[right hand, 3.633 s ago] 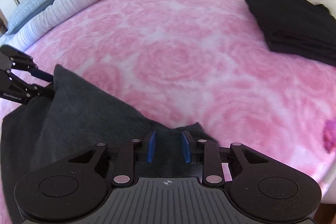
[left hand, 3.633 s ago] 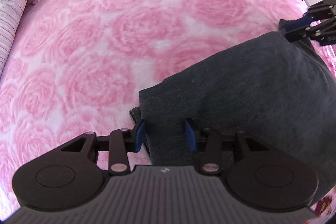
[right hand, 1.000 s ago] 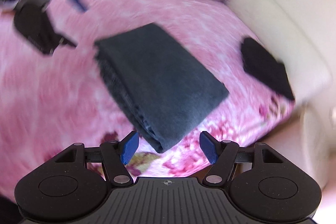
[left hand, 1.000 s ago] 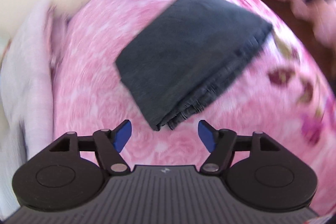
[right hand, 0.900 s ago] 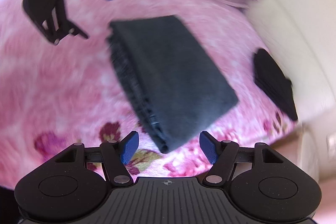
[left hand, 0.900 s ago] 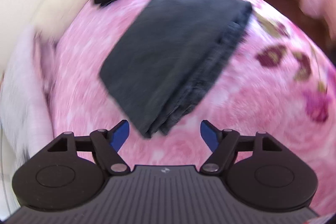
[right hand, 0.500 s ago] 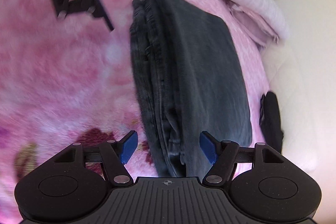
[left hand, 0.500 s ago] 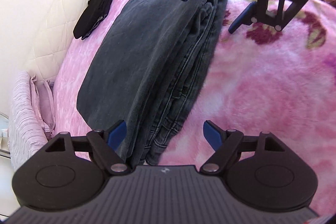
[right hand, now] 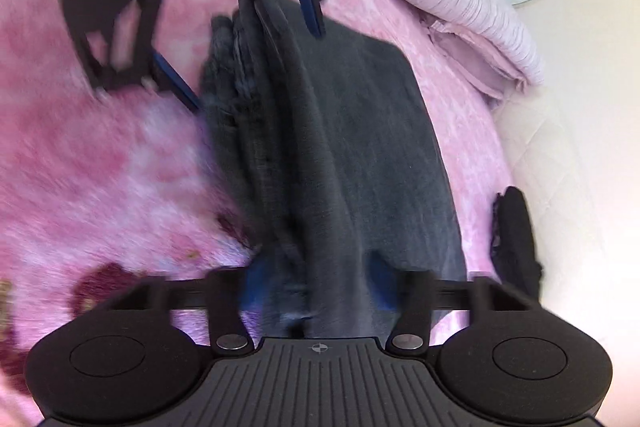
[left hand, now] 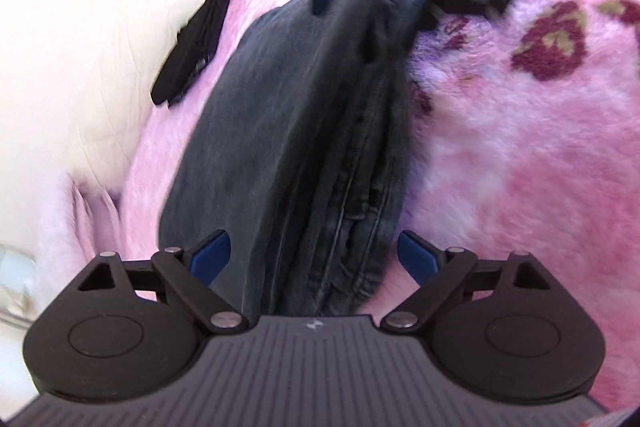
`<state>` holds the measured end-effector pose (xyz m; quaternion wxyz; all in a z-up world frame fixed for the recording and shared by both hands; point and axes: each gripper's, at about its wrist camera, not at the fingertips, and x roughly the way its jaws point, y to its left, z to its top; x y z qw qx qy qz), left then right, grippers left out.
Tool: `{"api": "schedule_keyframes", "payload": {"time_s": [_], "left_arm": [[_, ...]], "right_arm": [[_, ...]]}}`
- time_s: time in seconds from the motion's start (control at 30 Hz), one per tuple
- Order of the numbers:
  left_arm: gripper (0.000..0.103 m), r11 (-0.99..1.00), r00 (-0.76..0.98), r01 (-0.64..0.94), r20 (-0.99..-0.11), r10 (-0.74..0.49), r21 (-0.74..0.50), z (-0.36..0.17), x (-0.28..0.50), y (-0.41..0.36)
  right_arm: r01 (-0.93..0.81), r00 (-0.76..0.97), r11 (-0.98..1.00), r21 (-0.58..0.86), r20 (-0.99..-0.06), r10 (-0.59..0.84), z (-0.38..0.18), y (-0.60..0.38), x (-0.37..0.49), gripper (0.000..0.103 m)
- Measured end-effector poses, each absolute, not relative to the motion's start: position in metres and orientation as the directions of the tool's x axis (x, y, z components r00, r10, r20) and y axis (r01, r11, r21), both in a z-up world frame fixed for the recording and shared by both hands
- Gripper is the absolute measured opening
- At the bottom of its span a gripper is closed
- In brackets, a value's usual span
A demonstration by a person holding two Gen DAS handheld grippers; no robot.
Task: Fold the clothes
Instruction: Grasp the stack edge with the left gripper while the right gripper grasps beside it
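Folded dark jeans (left hand: 296, 131) lie on a pink bed (left hand: 520, 155), long axis running between the two grippers. The left gripper (left hand: 314, 255) straddles one end, jaws fully wide, not gripping. The right gripper (right hand: 316, 283) straddles the opposite end, jaws closing around the stacked layers.

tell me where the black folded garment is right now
The black garment lies at the pink blanket's far edge against the white padded wall, left of the folded grey jeans.
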<state>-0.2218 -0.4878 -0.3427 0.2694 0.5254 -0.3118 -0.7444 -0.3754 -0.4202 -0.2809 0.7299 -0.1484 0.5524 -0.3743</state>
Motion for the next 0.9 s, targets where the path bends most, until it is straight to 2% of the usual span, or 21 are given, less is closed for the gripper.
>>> {"api": "schedule_keyframes", "payload": {"time_s": [0.07,0.17,0.2,0.23,0.3,0.37,0.43,0.57,0.67,0.7,0.73,0.8,0.87,0.9], "left_arm": [[0.089,-0.635,-0.290,0.029,-0.601,-0.745,0.772,-0.348,-0.225,-0.494],[0.083,-0.669,-0.278,0.029,-0.637,-0.719,0.743,-0.347,-0.224,-0.509],[0.080,-0.681,-0.274,0.030,-0.649,-0.710,0.732,-0.346,-0.224,-0.514],[0.068,-0.707,-0.275,0.034,-0.674,-0.686,0.706,-0.344,-0.224,-0.519],[0.056,-0.731,-0.288,0.036,-0.694,-0.660,0.681,-0.342,-0.222,-0.520],[0.051,-0.750,-0.299,0.050,-0.706,-0.642,0.660,-0.339,-0.220,-0.523],[0.048,-0.764,-0.306,0.082,-0.714,-0.630,0.640,-0.335,-0.220,-0.527],[0.047,-0.783,-0.320,0.115,-0.723,-0.612,0.612,-0.329,-0.220,-0.532],[0.052,-0.775,-0.315,0.094,-0.719,-0.619,0.625,-0.331,-0.219,-0.530],[0.058,-0.767,-0.308,0.088,-0.715,-0.627,0.635,-0.333,-0.218,-0.527],[0.067,-0.748,-0.297,0.081,-0.701,-0.648,0.658,-0.336,-0.219,-0.524],[0.074,-0.691,-0.274,0.030,-0.659,-0.701,0.722,-0.343,-0.220,-0.521],[0.073,-0.663,-0.233,-0.019,-0.648,-0.725,0.748,-0.351,-0.223,-0.525],[0.066,-0.672,-0.218,-0.016,-0.659,-0.720,0.740,-0.350,-0.224,-0.529]], "right_arm": [[0.385,0.115,0.663,-0.642,-0.679,-0.725,-0.270,-0.419,-0.375,0.040],[0.406,0.107,0.652,-0.641,-0.675,-0.730,-0.264,-0.417,-0.374,0.040],[0.408,0.104,0.650,-0.641,-0.675,-0.731,-0.264,-0.415,-0.372,0.040],[0.405,0.101,0.649,-0.645,-0.674,-0.732,-0.266,-0.412,-0.371,0.040],[0.376,0.092,0.646,-0.664,-0.667,-0.739,-0.276,-0.401,-0.368,0.041],[0.322,0.072,0.643,-0.695,-0.659,-0.748,-0.293,-0.395,-0.365,0.051],[0.247,0.034,0.621,-0.744,-0.633,-0.773,-0.313,-0.393,-0.361,0.053],[0.203,0.020,0.577,-0.791,-0.586,-0.810,-0.335,-0.408,-0.363,0.053],[0.265,0.036,0.613,-0.745,-0.627,-0.778,-0.325,-0.426,-0.367,0.053],[0.290,0.043,0.629,-0.721,-0.647,-0.761,-0.319,-0.431,-0.370,0.053],[0.298,0.051,0.643,-0.706,-0.661,-0.749,-0.314,-0.433,-0.372,0.043],[0.310,0.065,0.661,-0.683,-0.679,-0.731,-0.303,-0.436,-0.374,0.039],[0.324,0.076,0.671,-0.667,-0.688,-0.721,-0.292,-0.440,-0.375,0.036],[0.332,0.081,0.674,-0.660,-0.692,-0.717,-0.286,-0.442,-0.376,0.035]]}}
